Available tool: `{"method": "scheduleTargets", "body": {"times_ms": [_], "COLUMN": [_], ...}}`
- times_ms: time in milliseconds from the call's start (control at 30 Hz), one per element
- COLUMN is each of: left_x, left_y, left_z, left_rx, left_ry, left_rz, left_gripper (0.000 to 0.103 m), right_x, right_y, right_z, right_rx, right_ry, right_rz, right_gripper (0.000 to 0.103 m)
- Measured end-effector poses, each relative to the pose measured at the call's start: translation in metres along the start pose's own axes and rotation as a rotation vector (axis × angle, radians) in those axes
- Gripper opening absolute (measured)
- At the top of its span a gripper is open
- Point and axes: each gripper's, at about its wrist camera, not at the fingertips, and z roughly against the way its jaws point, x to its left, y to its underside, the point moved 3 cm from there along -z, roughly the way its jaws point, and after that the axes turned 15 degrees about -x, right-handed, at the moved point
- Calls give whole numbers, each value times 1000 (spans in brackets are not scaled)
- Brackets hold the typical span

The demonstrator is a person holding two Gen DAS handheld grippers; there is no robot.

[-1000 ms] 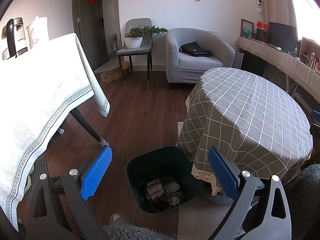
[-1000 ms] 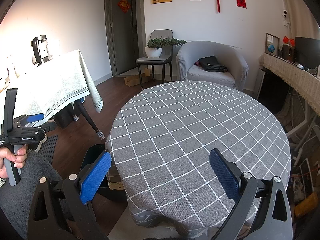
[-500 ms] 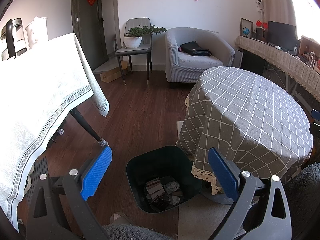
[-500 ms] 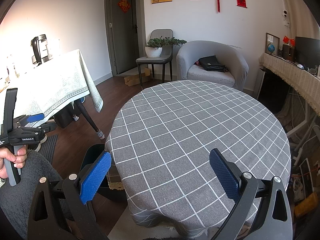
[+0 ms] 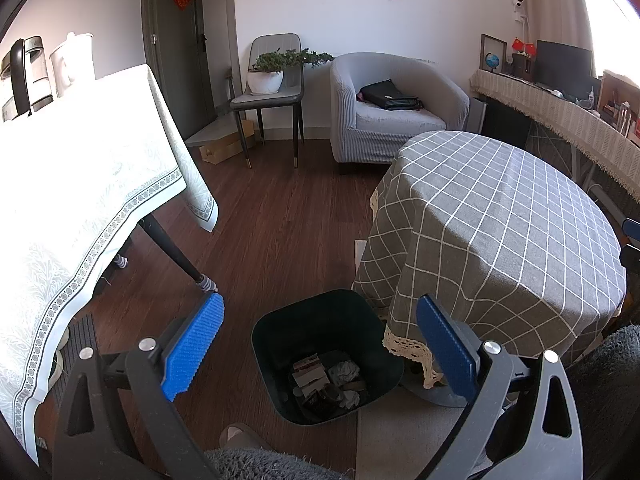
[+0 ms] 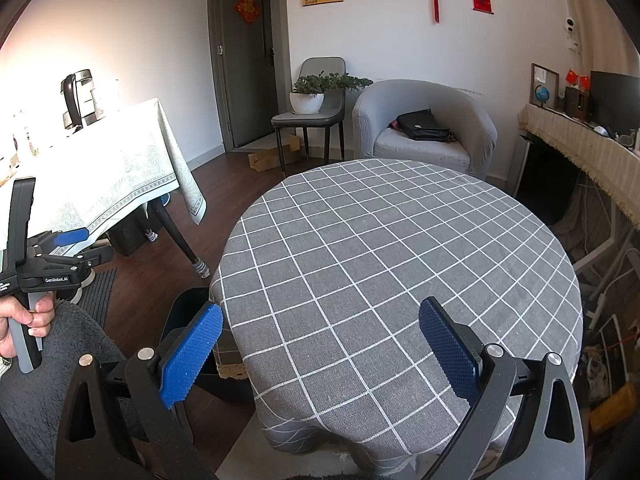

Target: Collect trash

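Note:
A dark green trash bin [image 5: 276,344] stands on the wood floor beside the round table, with crumpled paper and small packets [image 5: 326,380] lying at its bottom. My left gripper [image 5: 320,344] hangs above the bin, open, nothing between its blue pads. My right gripper [image 6: 320,352] hovers over the near edge of the grey checked tablecloth [image 6: 380,256], open and holding nothing. Part of the bin [image 6: 188,312] shows past the table's left edge in the right wrist view. The left gripper [image 6: 60,248] also appears there, held in a hand at the far left.
A long table under a white patterned cloth [image 5: 80,208] stands at left, one leg [image 5: 176,256] near the bin. A grey armchair [image 5: 392,116] with a black bag, a chair with a potted plant [image 5: 272,80] and a side counter [image 5: 568,120] line the back. A slipper toe [image 5: 240,436] shows below the bin.

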Motion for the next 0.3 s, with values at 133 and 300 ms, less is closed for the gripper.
{"method": "scheduleTargets", "body": {"times_ms": [133, 300], "left_x": [1, 1], "left_y": [1, 0], "left_z": [-1, -2], "left_rx": [6, 10], "left_ry": [-8, -12], "left_rz": [-2, 0], "left_gripper": [99, 99], "right_x": [-1, -2], "right_y": [1, 0], "right_z": [1, 1], "right_rx": [1, 1], "right_ry": [-1, 1], "right_rz": [-2, 0], "right_gripper": [99, 99]}}
